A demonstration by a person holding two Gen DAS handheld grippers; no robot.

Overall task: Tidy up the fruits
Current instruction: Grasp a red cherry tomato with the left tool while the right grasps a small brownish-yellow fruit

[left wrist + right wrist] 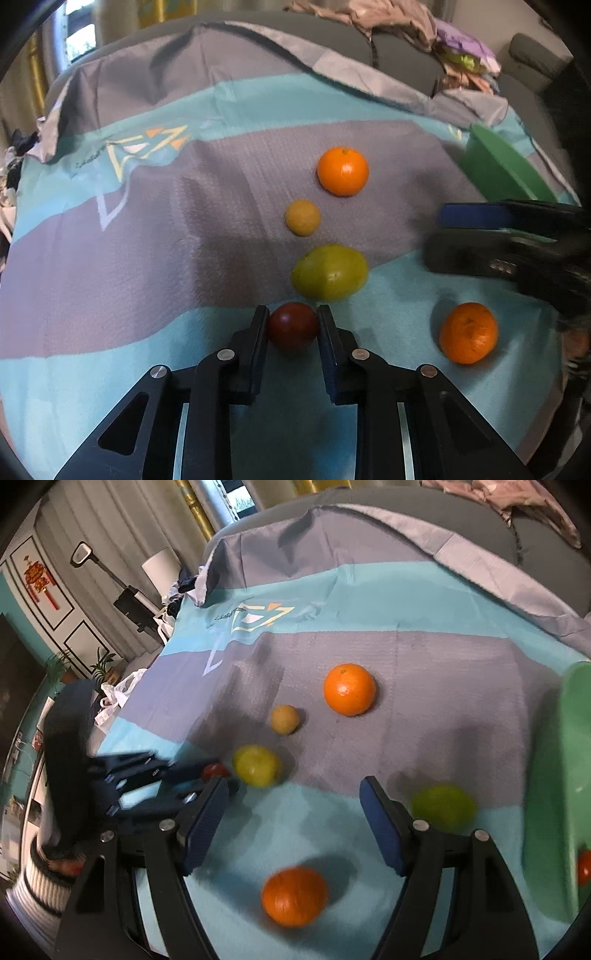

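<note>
My left gripper (pixel 292 314) is shut on a dark red fruit (pixel 292 325) resting on the cloth; it also shows in the right wrist view (pixel 215 770). Ahead of it lie a yellow-green fruit (pixel 329 272), a small tan fruit (pixel 303 217) and an orange (pixel 342 170). A second orange (pixel 468 332) lies to the right. My right gripper (pixel 293 794) is open and empty above that second orange (pixel 294 895). Another green fruit (pixel 443 806) lies beside its right finger. A green bowl (pixel 550 794) at the right holds a red fruit (pixel 584 867).
The fruits lie on a teal and grey cloth (pixel 110 258) spread over a couch. A heap of clothes (pixel 424 33) sits at the back right. The right gripper (pixel 517 240) reaches in from the right in the left wrist view.
</note>
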